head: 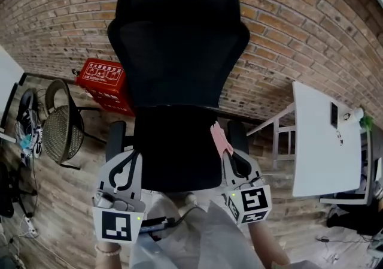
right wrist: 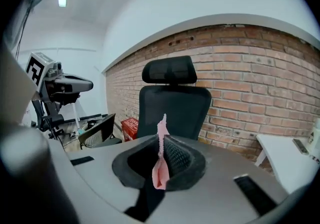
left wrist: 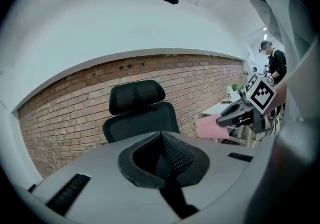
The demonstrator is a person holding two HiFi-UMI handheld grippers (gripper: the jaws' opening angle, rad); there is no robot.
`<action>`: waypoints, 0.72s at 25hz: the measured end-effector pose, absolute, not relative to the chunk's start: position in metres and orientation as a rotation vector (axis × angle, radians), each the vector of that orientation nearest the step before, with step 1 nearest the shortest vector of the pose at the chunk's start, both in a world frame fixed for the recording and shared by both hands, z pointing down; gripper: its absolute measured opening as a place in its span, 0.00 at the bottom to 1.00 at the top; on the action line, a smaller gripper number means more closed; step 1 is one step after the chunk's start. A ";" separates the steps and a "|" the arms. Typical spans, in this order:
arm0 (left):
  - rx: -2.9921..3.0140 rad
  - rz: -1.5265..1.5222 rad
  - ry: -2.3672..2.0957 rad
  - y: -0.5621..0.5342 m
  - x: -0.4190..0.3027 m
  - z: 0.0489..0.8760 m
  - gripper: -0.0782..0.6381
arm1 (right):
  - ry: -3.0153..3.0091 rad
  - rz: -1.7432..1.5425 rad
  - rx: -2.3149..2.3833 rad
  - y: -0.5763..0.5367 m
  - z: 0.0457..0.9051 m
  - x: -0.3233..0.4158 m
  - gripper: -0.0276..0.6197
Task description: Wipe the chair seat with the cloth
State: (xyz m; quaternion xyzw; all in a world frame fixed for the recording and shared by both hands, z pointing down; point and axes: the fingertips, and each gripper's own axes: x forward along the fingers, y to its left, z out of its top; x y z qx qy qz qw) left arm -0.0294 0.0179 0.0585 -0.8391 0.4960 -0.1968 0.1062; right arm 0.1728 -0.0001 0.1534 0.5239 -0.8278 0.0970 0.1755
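A black office chair (head: 179,52) faces me in the head view, its seat (head: 176,148) just beyond both grippers. My right gripper (head: 229,157) hangs over the seat's right edge, shut on a pink cloth (head: 220,138). In the right gripper view, the cloth (right wrist: 160,165) stands pinched between the jaws of that gripper (right wrist: 162,138), with the chair (right wrist: 172,103) behind it. My left gripper (head: 133,155) is at the seat's left edge, shut and holding nothing. The left gripper view shows that gripper (left wrist: 162,135), the chair (left wrist: 140,113), and the cloth (left wrist: 212,127) at the right.
A brick wall (head: 311,28) runs behind the chair. A red box (head: 105,82) and a mesh chair (head: 60,124) stand to the left, with cables on the floor. A white desk (head: 326,142) is on the right. A person (left wrist: 274,63) stands far off.
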 end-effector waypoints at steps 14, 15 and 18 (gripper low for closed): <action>-2.438 -0.498 1.531 0.052 -0.016 0.027 0.13 | -2.473 0.128 1.475 0.027 0.093 0.168 0.12; -2.437 -0.500 1.532 0.053 -0.015 0.027 0.13 | -2.477 0.131 1.475 0.027 0.092 0.167 0.12; -2.429 -0.498 1.562 0.053 -0.018 0.029 0.13 | -2.489 0.132 1.457 0.027 0.095 0.162 0.12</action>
